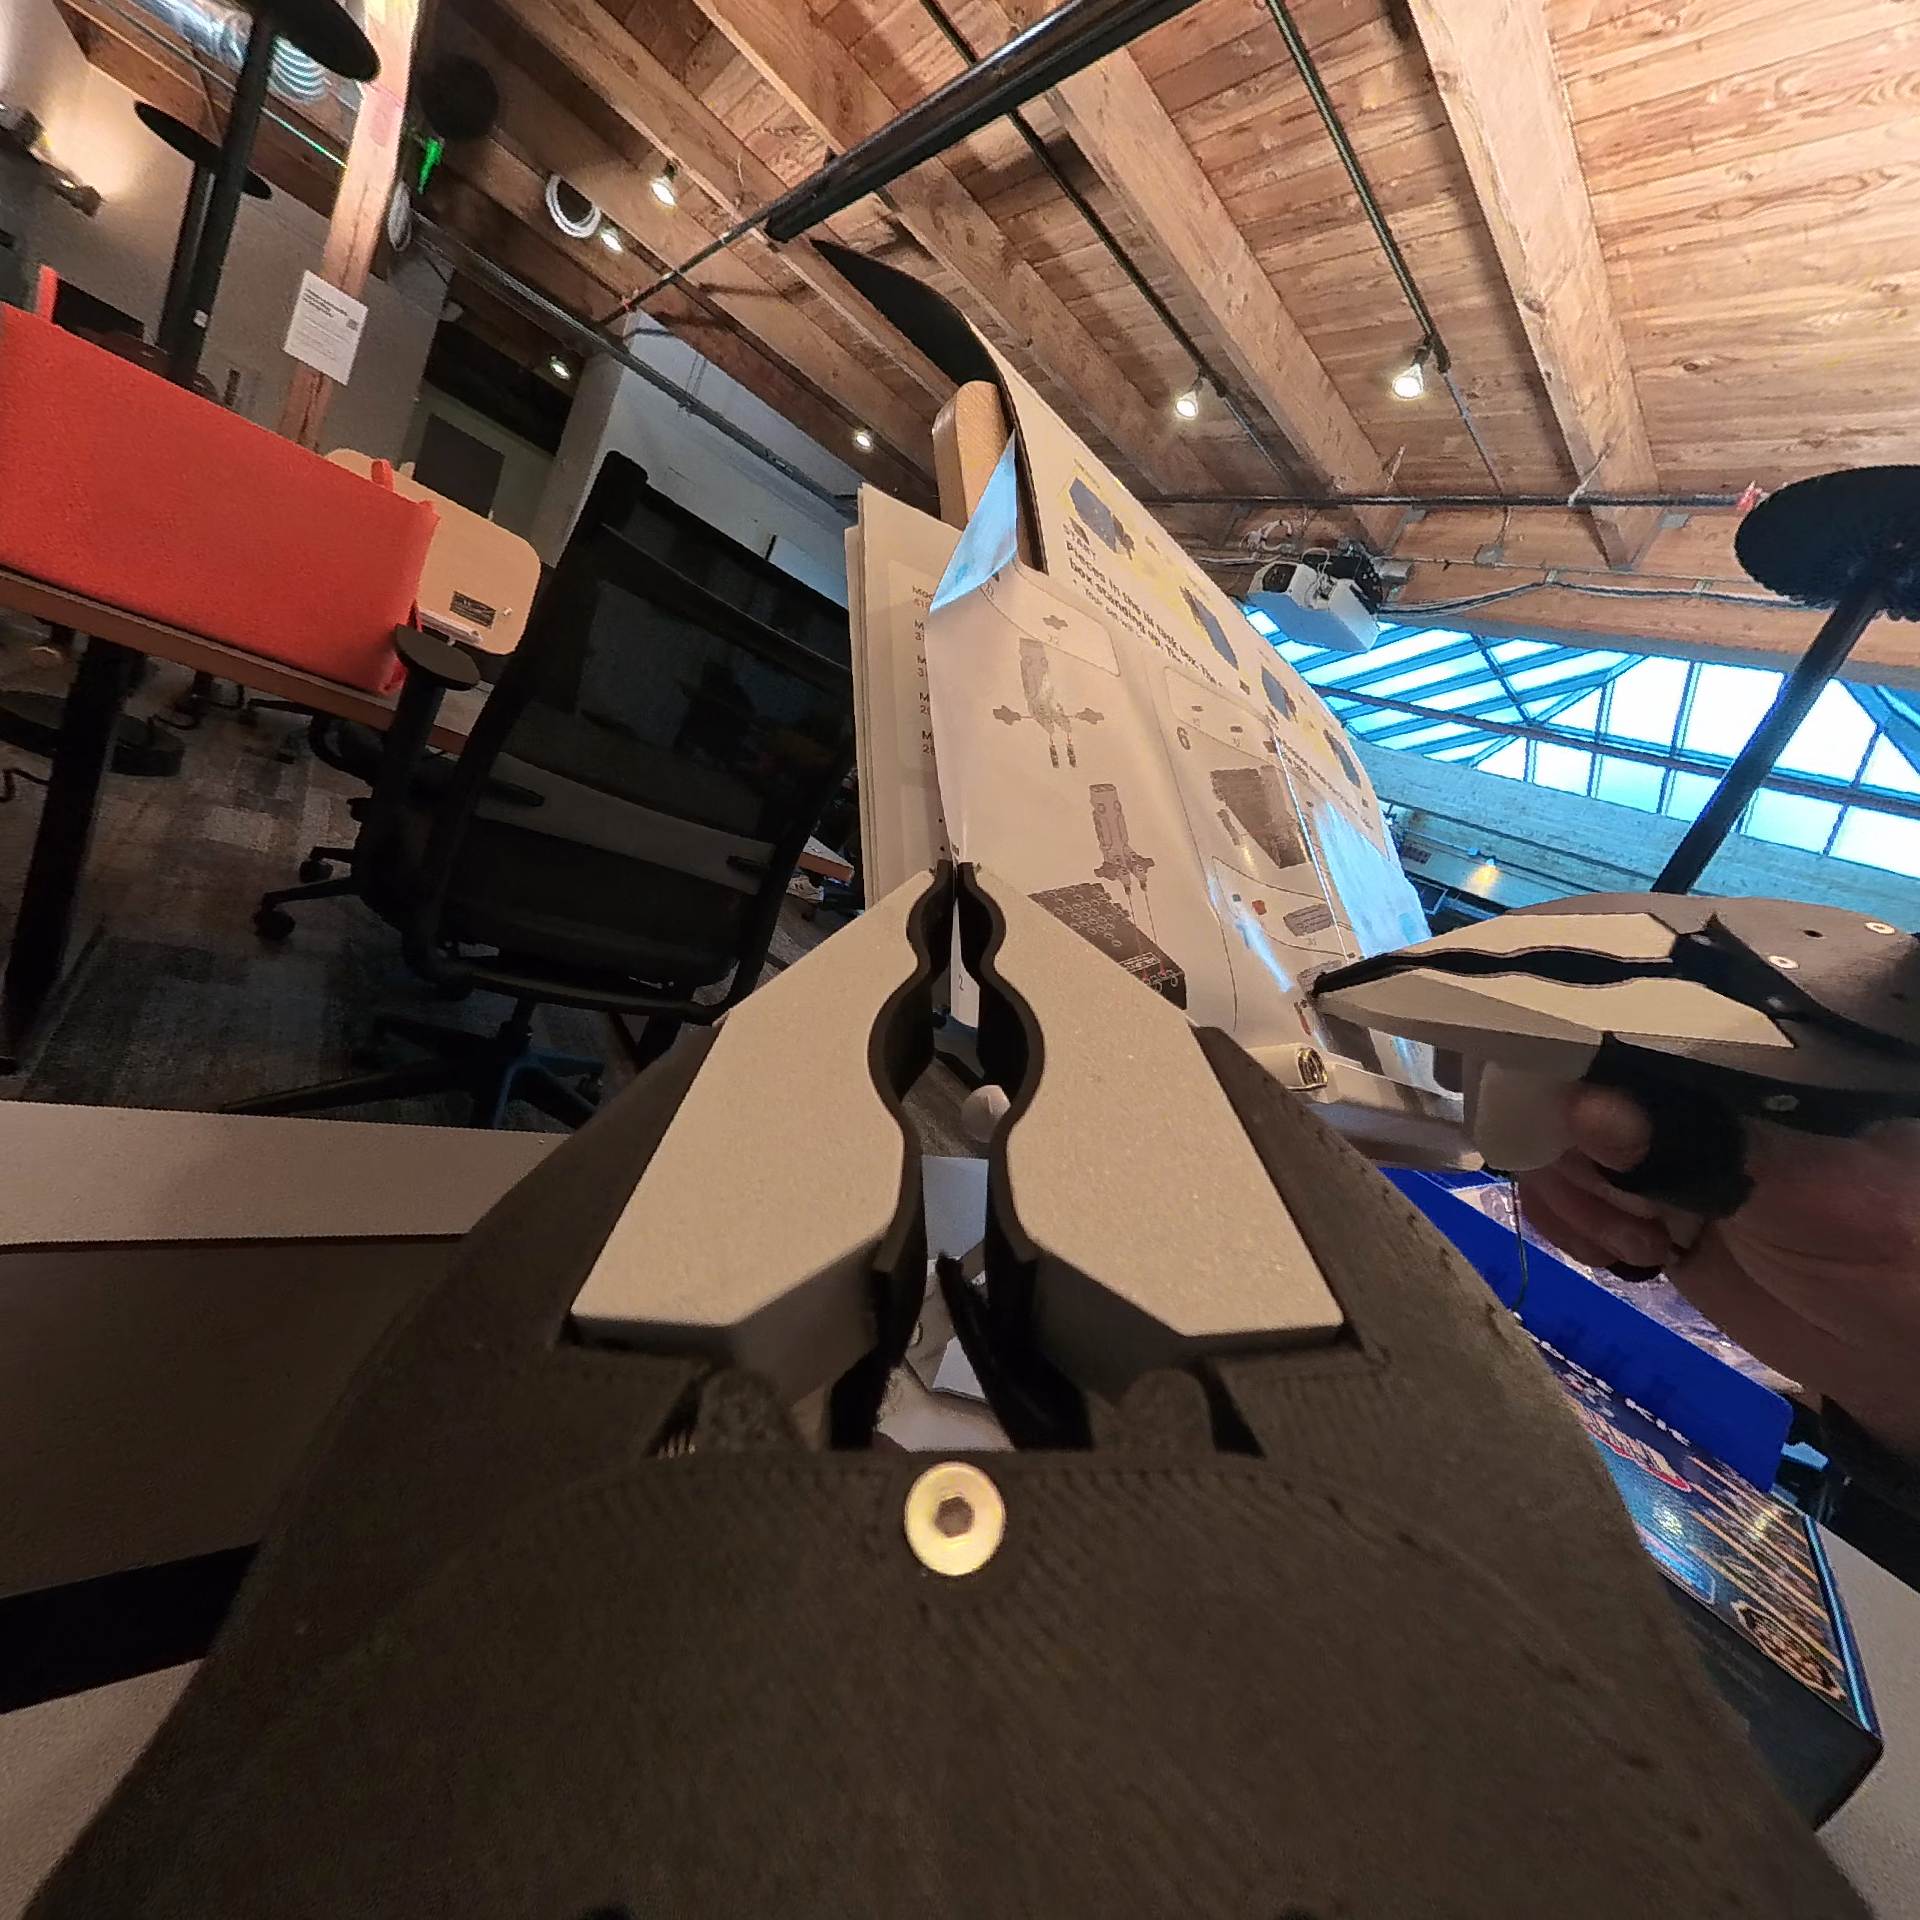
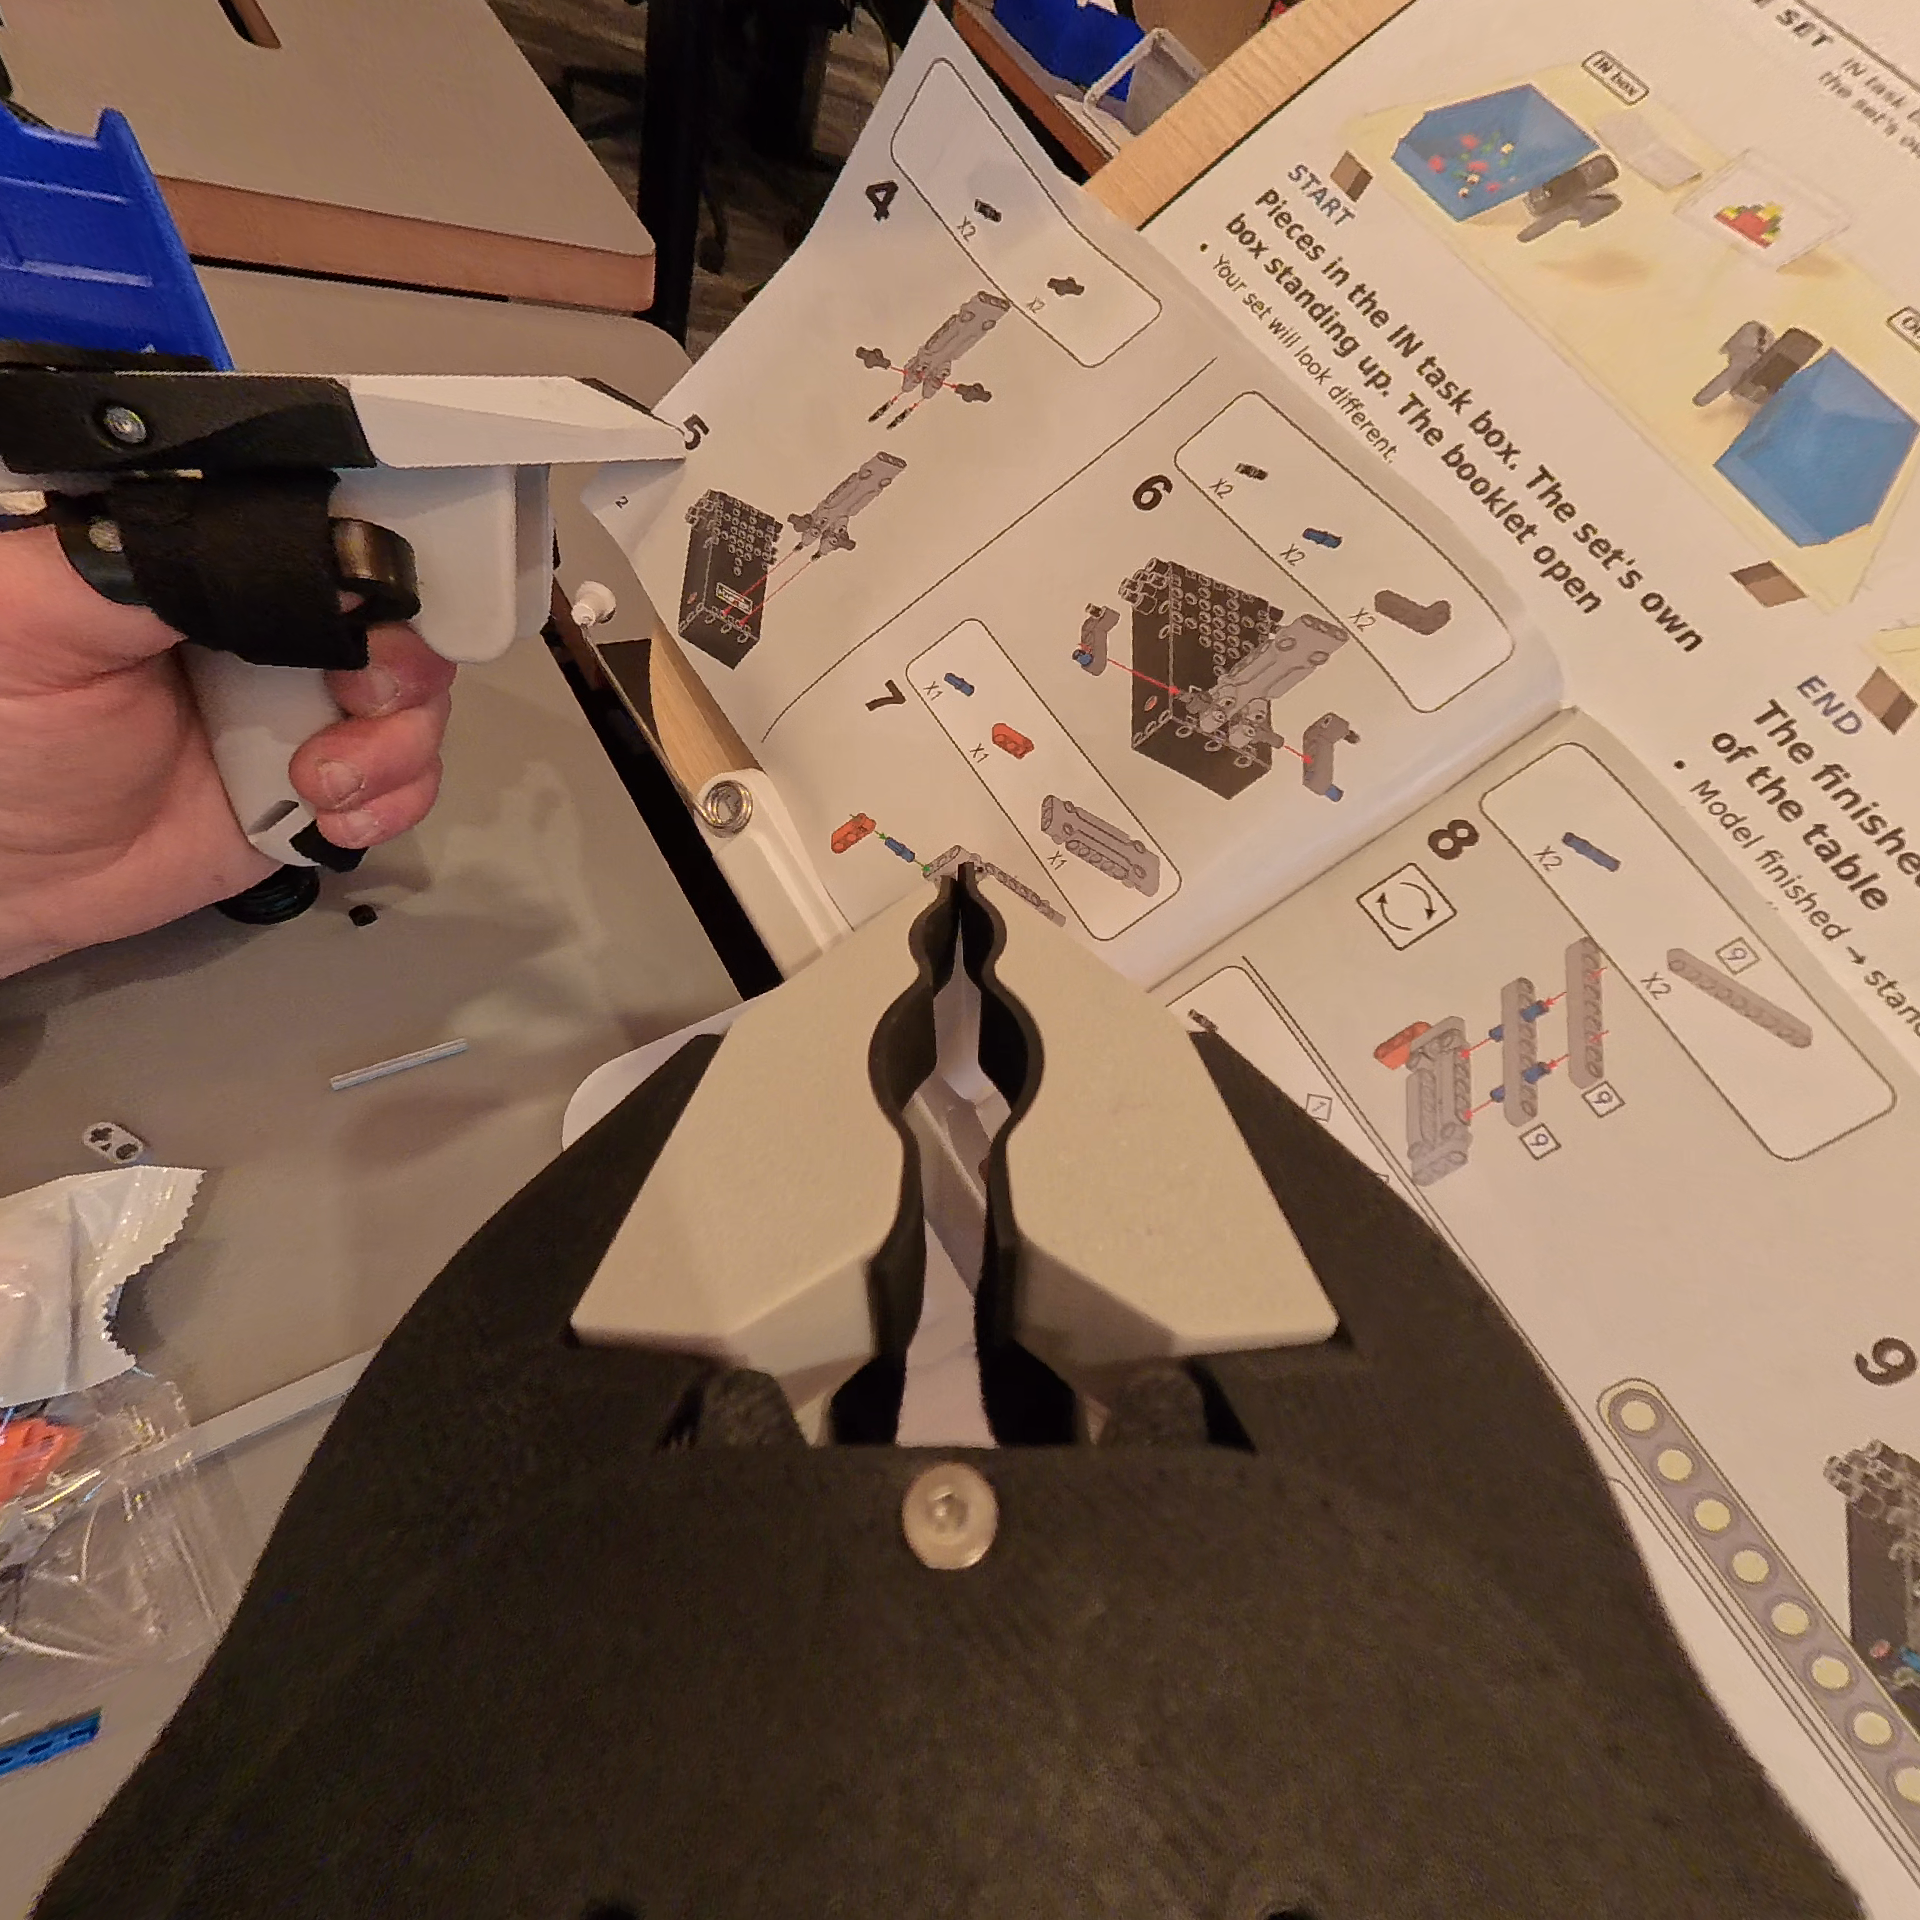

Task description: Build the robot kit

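An open booklet (image 2: 1091, 582) of building steps is propped up on a pale wooden stand (image 2: 691, 717). Its pages show drawings of small building parts. Just behind it, a bigger printed sheet (image 2: 1558, 343) with coloured pictures is leaned up too.

The booklet's lower page edge is pinched by the right gripper (image 2: 961, 883). Its grey fingers (image 2: 790, 1143) are pressed together at the tips, with the paper caught between them. In the left wrist view, the same gripper (image 1: 1325, 982) is seen from the side, with its tip on the page.

The left edge of the page is pinched by the left gripper (image 1: 954, 873). Its tips are closed too, and the paper's edge (image 1: 961, 727) is seen rising right from between them. In the right wrist view, this gripper (image 2: 675, 426) is seen with its point on the page's left edge, and it is held by a hand (image 2: 156, 748).

A grey table (image 2: 468, 935) is under the stand. A clear bag of small parts (image 2: 94, 1403) and a thin pale stick (image 2: 400, 1065) are lying on it. A blue box (image 1: 1662, 1382) is seen near the right hand (image 1: 1714, 1226). A black office chair (image 1: 623, 748) and an orange screen (image 1: 187, 488) are farther back.
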{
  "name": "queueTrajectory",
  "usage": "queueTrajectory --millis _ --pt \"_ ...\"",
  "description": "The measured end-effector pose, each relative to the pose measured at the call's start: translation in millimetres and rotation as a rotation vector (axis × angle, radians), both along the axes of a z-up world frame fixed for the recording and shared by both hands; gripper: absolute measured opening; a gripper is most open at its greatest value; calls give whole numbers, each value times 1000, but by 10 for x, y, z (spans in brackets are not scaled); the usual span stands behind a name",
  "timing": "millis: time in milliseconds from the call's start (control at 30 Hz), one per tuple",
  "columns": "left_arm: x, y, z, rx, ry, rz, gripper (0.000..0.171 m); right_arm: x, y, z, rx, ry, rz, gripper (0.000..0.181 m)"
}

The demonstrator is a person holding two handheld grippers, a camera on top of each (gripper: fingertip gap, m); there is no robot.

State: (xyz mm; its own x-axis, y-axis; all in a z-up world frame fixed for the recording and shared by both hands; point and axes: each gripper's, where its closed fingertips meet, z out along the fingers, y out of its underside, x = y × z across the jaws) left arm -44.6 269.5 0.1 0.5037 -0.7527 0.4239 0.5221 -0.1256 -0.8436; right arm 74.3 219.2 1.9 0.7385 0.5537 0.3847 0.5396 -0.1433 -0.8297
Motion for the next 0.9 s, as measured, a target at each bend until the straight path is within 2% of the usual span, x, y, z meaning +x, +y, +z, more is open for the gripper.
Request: queueTrajectory --millis 467,900 --pt "-54 -11 56 20 -15 20 0 -22 -65 75 29 -8 2 0" --pt "-118 11 79 18 -36 50 7 -42 -115 111 41 -6 6 0"
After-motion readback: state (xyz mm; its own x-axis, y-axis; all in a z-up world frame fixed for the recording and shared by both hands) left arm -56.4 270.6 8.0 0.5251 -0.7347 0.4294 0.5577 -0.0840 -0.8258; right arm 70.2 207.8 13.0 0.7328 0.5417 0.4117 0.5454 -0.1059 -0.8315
